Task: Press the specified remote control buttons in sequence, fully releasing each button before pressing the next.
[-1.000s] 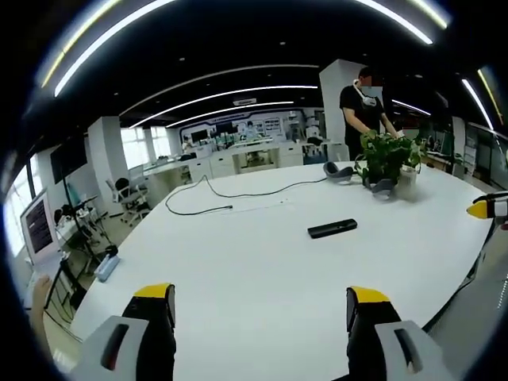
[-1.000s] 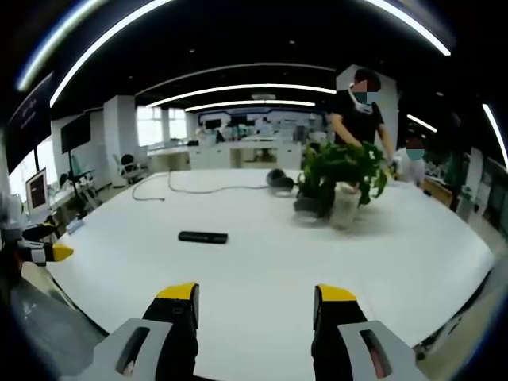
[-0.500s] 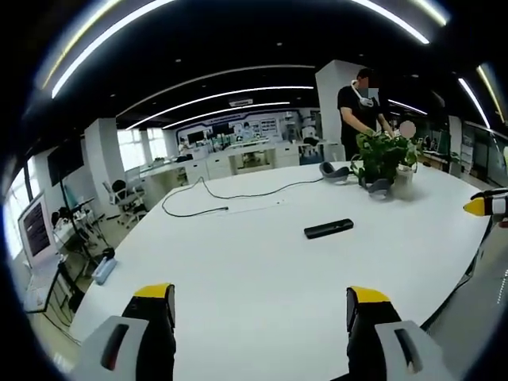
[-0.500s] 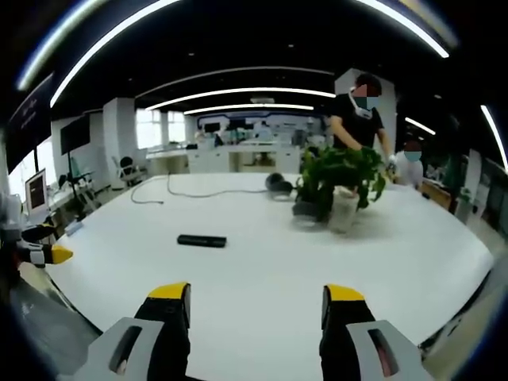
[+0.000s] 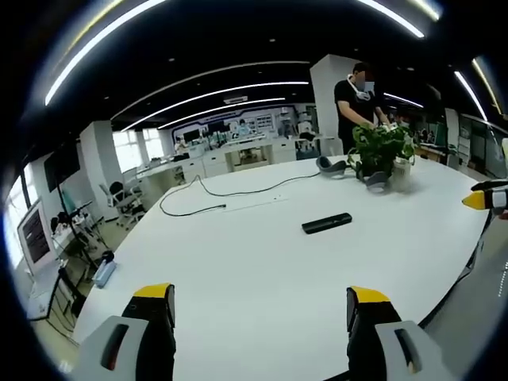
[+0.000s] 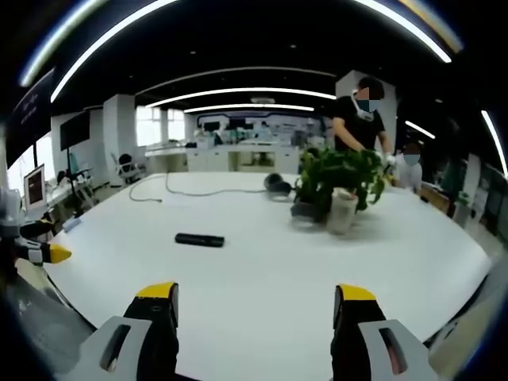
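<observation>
My left gripper (image 5: 260, 305) and right gripper (image 6: 256, 302) hover with fingers apart, holding nothing. Remote (image 5: 326, 224) lies flat mid-table (image 5: 238, 262), well ahead.

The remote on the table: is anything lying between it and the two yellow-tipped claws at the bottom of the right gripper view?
No. In the right gripper view, bare white table separates the right gripper from the remote.

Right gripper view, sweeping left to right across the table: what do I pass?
Left gripper's yellow tip at the table edge → black cable → remote control → headset → potted plant.
</observation>
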`<act>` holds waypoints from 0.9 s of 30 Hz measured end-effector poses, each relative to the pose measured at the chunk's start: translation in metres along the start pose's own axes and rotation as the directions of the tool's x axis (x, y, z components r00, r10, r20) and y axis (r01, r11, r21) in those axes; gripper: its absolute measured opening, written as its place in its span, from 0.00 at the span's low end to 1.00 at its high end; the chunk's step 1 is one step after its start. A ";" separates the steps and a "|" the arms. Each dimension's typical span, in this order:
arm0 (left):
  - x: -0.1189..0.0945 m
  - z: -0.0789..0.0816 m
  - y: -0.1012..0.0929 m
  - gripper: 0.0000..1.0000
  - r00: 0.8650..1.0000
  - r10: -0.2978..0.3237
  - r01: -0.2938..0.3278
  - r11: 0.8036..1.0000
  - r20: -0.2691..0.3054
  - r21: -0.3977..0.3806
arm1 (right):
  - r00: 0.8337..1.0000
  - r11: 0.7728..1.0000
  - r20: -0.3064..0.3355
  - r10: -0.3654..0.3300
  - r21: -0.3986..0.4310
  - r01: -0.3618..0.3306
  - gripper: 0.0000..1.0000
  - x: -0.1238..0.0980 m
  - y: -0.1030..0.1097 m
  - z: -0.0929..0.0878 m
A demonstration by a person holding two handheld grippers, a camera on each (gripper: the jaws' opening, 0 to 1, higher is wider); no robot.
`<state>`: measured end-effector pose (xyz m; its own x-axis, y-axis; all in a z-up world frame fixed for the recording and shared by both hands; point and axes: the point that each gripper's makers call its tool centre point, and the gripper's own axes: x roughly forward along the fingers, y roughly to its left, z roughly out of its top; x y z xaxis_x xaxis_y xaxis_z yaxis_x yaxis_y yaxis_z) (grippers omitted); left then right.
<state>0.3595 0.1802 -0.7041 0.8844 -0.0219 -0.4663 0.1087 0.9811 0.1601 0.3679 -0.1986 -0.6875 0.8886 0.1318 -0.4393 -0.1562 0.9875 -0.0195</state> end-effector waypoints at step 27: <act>0.064 0.056 -0.019 0.84 0.975 -0.221 0.221 0.975 0.024 0.017 | 0.999 0.998 -0.004 0.052 0.047 -0.052 0.62 0.000 0.005 -0.001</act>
<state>0.4397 0.1494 -0.6889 0.8490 -0.2429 -0.4692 0.3089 0.9487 0.0678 0.3665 -0.1940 -0.6886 0.8773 0.1831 -0.4436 -0.1821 0.9822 0.0453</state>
